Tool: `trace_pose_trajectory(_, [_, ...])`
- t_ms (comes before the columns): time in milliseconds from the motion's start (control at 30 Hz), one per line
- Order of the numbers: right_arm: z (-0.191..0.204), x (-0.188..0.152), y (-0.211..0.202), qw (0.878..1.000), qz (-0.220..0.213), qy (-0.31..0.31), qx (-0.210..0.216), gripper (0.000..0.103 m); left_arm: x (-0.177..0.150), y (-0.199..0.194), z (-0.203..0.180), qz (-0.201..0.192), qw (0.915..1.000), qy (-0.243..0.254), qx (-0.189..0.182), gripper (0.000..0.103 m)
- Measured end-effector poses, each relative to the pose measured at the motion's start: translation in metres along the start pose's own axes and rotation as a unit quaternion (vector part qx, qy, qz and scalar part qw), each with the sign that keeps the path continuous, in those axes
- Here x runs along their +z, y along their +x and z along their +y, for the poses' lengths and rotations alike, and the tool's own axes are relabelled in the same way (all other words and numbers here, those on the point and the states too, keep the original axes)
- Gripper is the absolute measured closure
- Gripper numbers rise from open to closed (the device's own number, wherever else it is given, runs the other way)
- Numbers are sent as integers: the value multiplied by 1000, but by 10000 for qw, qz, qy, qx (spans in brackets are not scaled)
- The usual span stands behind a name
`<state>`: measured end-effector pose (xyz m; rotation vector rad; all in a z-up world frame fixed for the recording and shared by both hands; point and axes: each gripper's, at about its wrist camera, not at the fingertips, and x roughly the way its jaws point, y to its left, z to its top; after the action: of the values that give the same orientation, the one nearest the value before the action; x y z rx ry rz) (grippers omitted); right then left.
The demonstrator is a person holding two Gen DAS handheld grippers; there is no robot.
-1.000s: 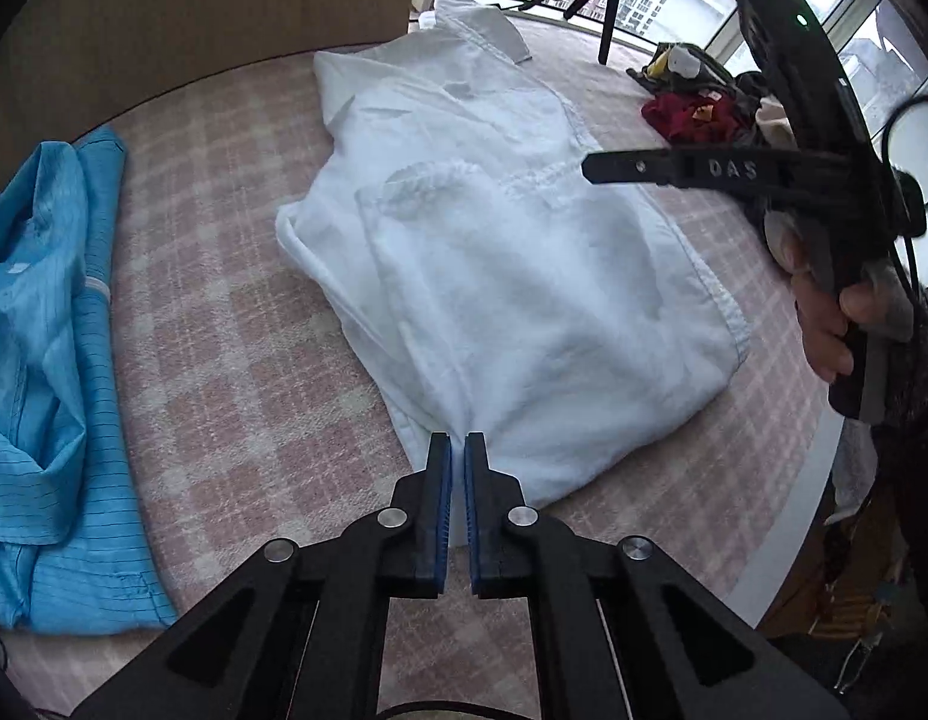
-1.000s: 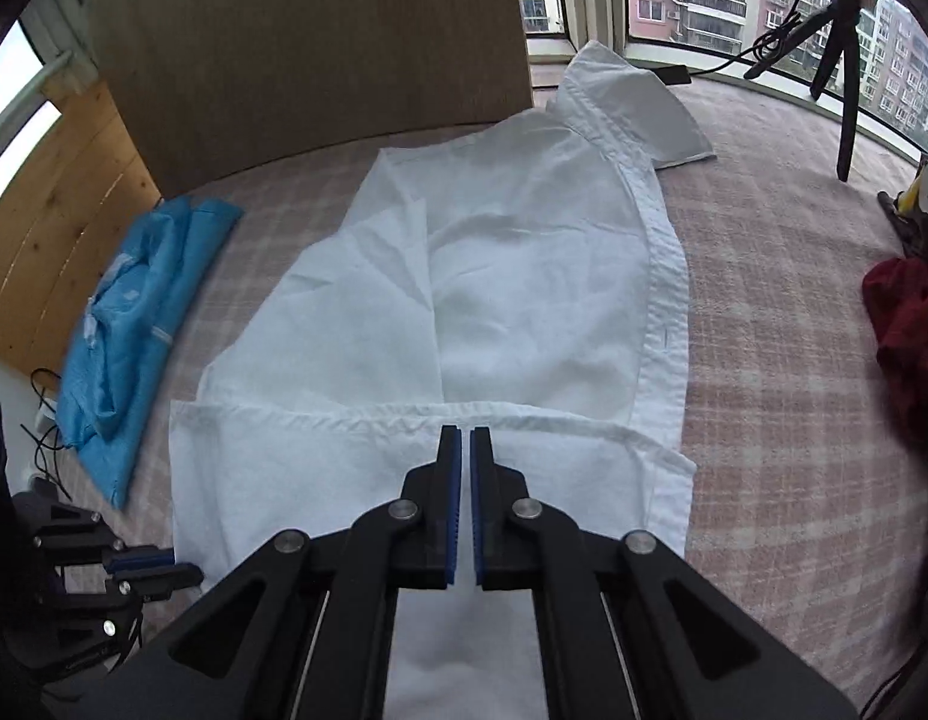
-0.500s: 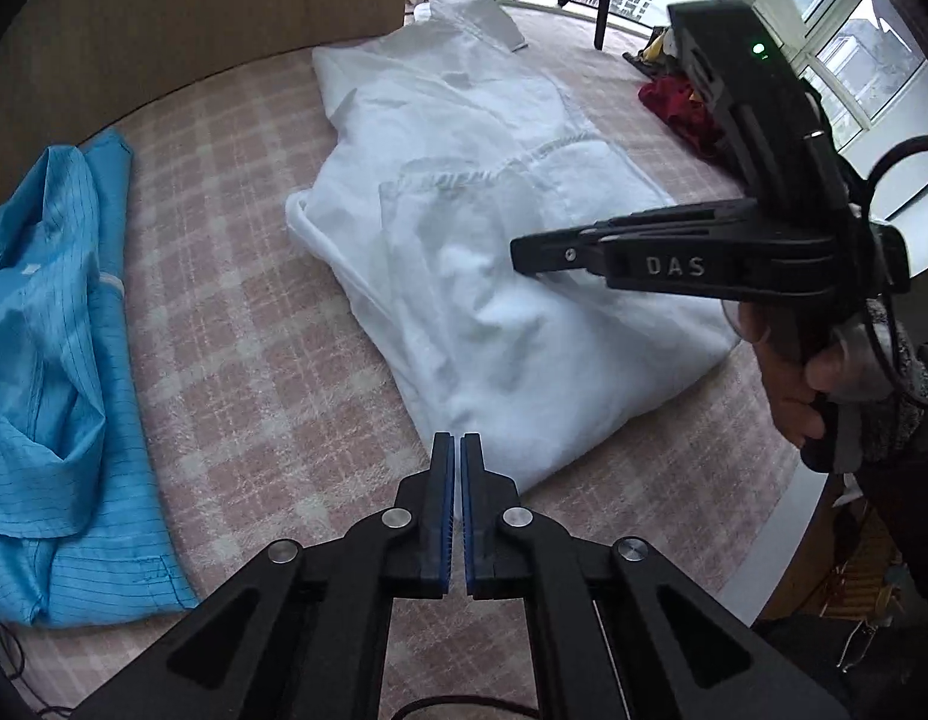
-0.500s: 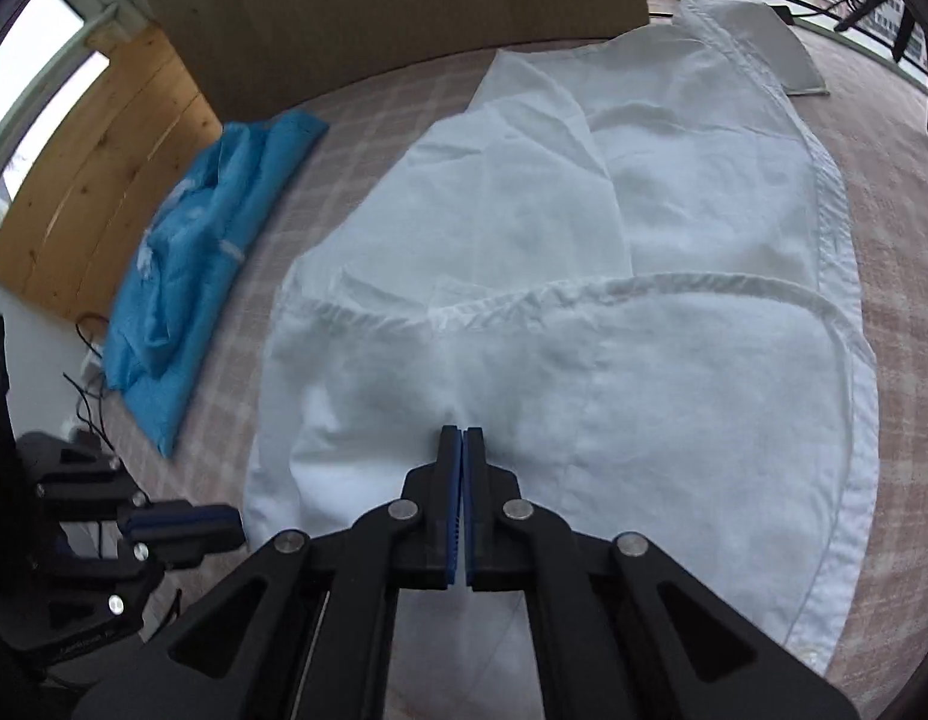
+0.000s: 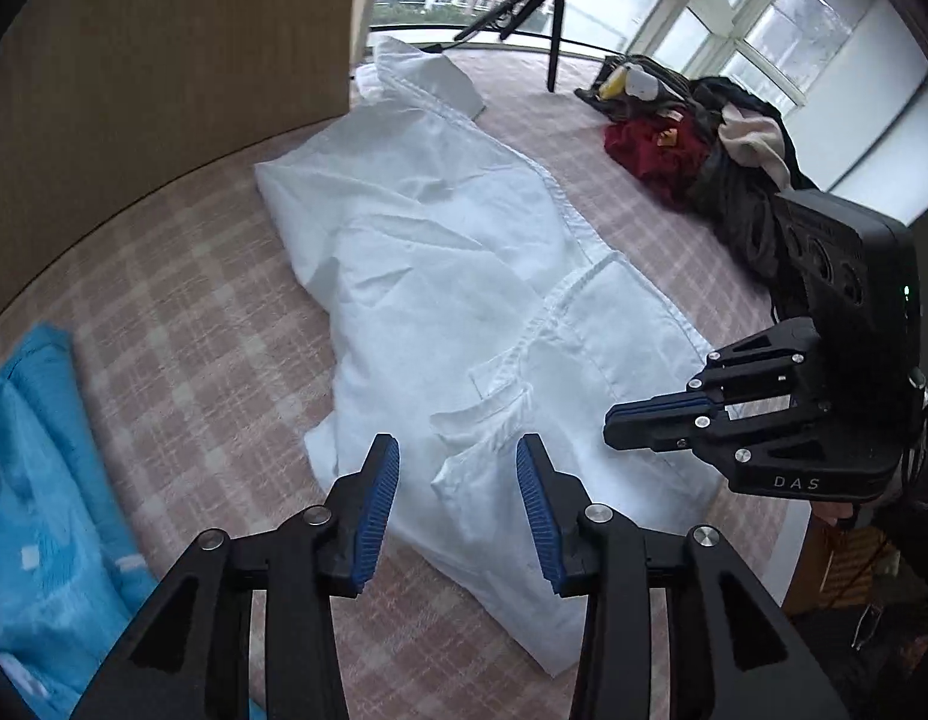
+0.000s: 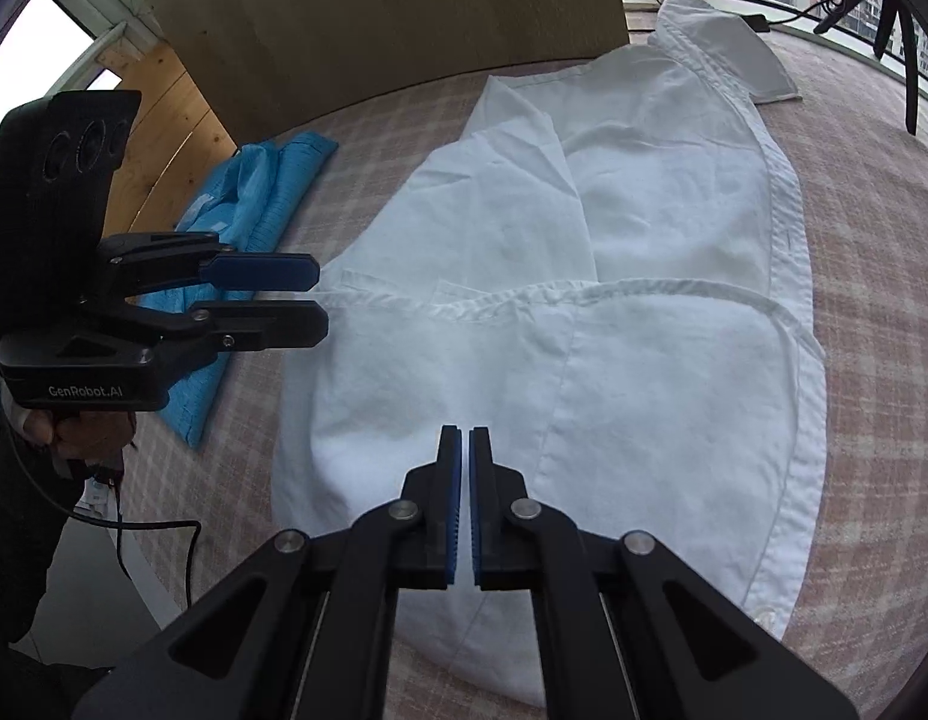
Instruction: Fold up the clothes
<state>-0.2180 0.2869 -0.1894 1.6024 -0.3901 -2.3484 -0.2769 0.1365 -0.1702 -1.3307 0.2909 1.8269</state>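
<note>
A white shirt [image 5: 464,276] lies partly folded on the pink checked surface [image 5: 182,312], collar at the far end; it also shows in the right wrist view [image 6: 644,324]. My left gripper [image 5: 458,462] is open, hovering above the shirt's near left edge by a folded hem; it shows from the side in the right wrist view [image 6: 311,294]. My right gripper [image 6: 465,450] is shut and empty, above the shirt's near folded part; it shows at the right in the left wrist view [image 5: 620,420].
A blue garment [image 5: 38,492] lies to the left of the shirt, also in the right wrist view [image 6: 254,204]. A pile of red and dark clothes [image 5: 692,150] and a tripod [image 5: 536,0] stand at the far right. A wooden board [image 6: 374,18] rises behind.
My left gripper has opened and moved in over the shirt's near left edge. My right gripper has shifted to the shirt's right side and stays shut.
</note>
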Motion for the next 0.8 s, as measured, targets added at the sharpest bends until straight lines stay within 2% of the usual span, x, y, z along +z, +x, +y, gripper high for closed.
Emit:
trace_pose_trajectory(100, [-7, 1, 4, 9999, 23, 134, 28, 101, 3, 11, -8, 145, 9992, 367, -46, 62])
trace_pose_trajectory(200, [-12, 1, 5, 9997, 29, 217, 69, 100, 5, 21, -3, 252, 9992, 262, -186, 62])
trace_pose_trajectory(267, [-12, 1, 5, 9997, 14, 223, 41, 101, 3, 21, 0, 279, 9989, 113, -355, 74])
trace_pose_trajectory(300, [-12, 1, 3, 9997, -3, 231, 21, 101, 2, 18, 0, 259, 9988, 56, -407, 88])
trace_pose_trajectory(367, [-13, 1, 0, 9997, -52, 252, -24, 101, -1, 6, -3, 224, 9989, -48, -404, 92])
trace_pose_trajectory(467, [-18, 5, -9, 9990, -257, 253, -255, 100, -5, -17, -8, 159, 9995, -158, -244, 92])
trace_pose_trajectory(533, [-26, 9, -8, 9971, -291, 292, -639, 100, -7, -26, -9, 147, 9997, -166, -68, 92])
trace_pose_trajectory(600, [-40, 8, -3, 9933, -243, 478, -1022, 100, -5, -10, -5, 308, 9986, -51, 423, 91])
trace_pose_trajectory(667, [-54, 6, 1, 9896, -210, 688, -1243, 102, 0, 15, 5, 480, 9969, -244, 568, 91])
trace_pose_trajectory(733, [-61, 3, -2, 9887, -228, 827, -1227, 102, 5, 24, 9, 470, 9966, -307, 599, 87])
trace_pose_trajectory(800, [-63, 1, -6, 9862, -175, 816, -1429, 102, 9, 20, 11, 358, 9968, -352, 625, 86])
